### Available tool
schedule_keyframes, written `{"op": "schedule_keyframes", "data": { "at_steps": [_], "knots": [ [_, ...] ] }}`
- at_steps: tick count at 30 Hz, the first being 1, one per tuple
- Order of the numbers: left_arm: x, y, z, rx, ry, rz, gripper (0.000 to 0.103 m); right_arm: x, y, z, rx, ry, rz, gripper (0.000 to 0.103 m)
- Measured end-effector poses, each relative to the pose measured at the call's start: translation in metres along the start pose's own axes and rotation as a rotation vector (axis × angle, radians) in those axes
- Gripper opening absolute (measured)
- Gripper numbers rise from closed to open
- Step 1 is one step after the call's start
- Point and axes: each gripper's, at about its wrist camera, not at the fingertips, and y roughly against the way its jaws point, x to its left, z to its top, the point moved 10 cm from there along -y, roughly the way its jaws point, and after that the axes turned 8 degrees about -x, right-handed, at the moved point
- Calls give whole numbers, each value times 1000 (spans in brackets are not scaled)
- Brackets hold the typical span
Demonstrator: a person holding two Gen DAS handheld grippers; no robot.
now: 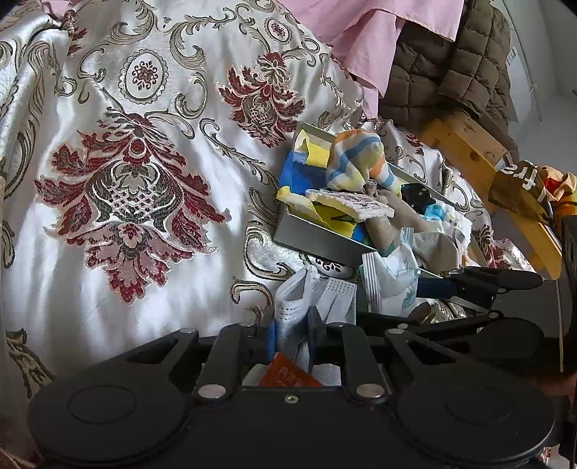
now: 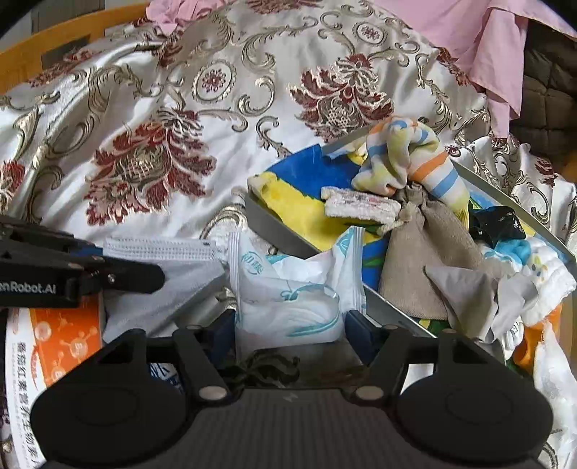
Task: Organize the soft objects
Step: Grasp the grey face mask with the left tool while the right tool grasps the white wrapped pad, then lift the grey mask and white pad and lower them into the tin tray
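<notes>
My left gripper (image 1: pixel 291 321) is shut on a folded white face mask (image 1: pixel 310 296), which also shows in the right wrist view (image 2: pixel 162 252). My right gripper (image 2: pixel 288 317) is shut on a white and blue plastic wrapper (image 2: pixel 288 288), held at the near corner of a grey metal tray (image 2: pixel 274 231). The tray (image 1: pixel 310 238) lies on the bed and holds a striped sock (image 2: pixel 407 158), a beige drawstring pouch (image 2: pixel 425 245), a small white towel (image 2: pixel 357 205), a blue and yellow cloth (image 2: pixel 299 184) and other soft items.
A white satin bedspread (image 1: pixel 144 180) with red floral patterns covers the bed. Pink cloth (image 1: pixel 368 32) and a brown quilted jacket (image 1: pixel 450 72) lie at the back right. A wooden frame (image 1: pixel 468 144) stands on the right. An orange and white box (image 2: pixel 54 346) sits at lower left.
</notes>
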Motion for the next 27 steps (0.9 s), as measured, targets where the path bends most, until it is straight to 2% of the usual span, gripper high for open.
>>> {"op": "schedule_keyframes", "data": {
  "at_steps": [4,14,27],
  "knots": [
    [0,1,1,-10,-2,-3,9,2,4,4,-36,-2,-10,67],
    [2,3,4,-22,25,4,5,5,7,7,-81,-35,-16,65],
    [-13,23,23,-89,-66,46,3,-4,37,16,-146,-89,-60,65]
  ]
}}
